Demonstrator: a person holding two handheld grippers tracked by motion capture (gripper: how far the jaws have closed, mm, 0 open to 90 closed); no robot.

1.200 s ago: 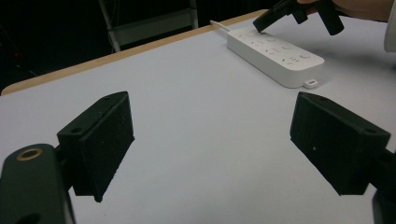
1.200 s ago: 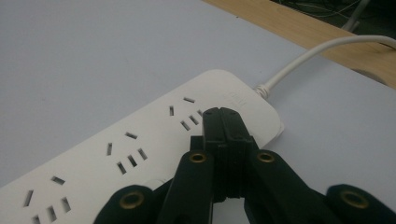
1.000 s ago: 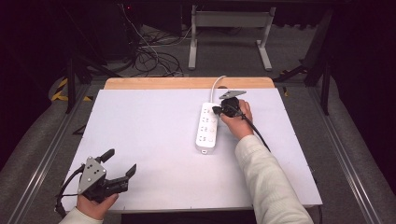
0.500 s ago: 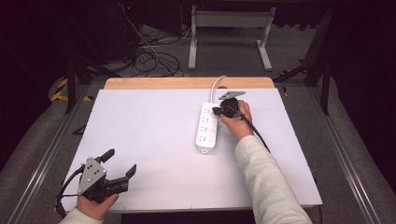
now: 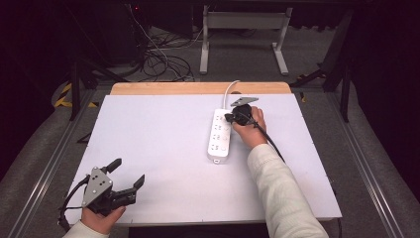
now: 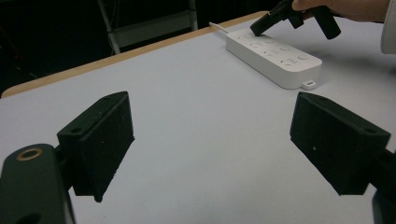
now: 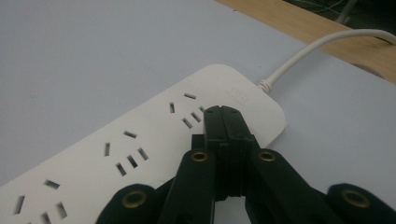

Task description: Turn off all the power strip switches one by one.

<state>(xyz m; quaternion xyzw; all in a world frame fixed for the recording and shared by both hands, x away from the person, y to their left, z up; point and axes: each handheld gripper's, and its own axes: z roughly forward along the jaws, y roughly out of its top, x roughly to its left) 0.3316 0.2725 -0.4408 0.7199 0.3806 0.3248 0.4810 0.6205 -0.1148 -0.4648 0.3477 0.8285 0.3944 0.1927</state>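
high view: the white power strip [image 5: 220, 135] lies right of centre on the tabletop [image 5: 163, 144], long axis running near to far, cord end pointing to the far edge. the right gripper [image 5: 232, 118] is at its far sockets.

left gripper view: the left gripper [image 6: 210, 140] has its jaws spread wide, empty, well apart from the strip.

right gripper view: jaws pressed together, tips over the socket nearest the cord [image 7: 317, 46].
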